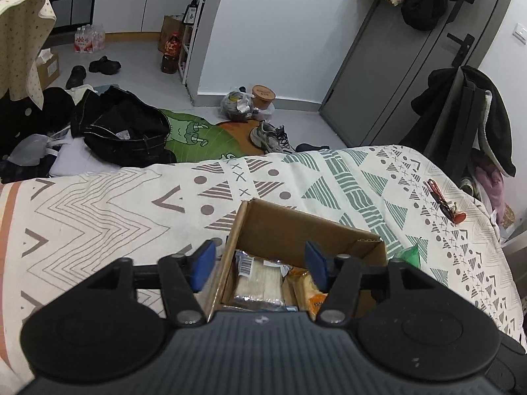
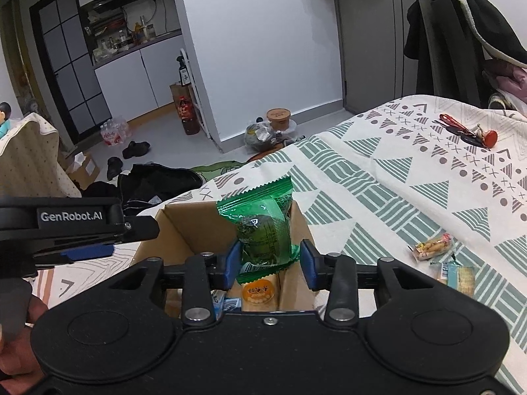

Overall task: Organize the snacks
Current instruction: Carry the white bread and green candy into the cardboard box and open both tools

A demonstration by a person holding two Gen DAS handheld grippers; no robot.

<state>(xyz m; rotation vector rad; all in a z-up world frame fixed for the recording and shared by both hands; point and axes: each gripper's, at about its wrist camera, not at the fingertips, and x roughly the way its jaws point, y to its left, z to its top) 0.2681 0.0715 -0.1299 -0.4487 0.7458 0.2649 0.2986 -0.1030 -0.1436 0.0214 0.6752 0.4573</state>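
Cardboard box [image 2: 184, 230] holds snacks; right claw [image 2: 267, 265] grips green packet [image 2: 263, 227].

Left hand-held gripper [image 1: 260, 265]: matte black body, ribbed grey centre panel, round discs either side, silver pivot bolts, blue finger pads [image 1: 205, 265]. Right hand-held gripper [image 2: 268, 265]: same black build, blue pads, one central screw. White "GenRobot.AI" lettering on the left unit's side.

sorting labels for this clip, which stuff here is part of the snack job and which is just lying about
Job: cardboard box; green snack packet between the right tongs; two loose snacks on the bedspread; left tongs, open.

Lying about: red scissors and keys; shoes; black clothes.
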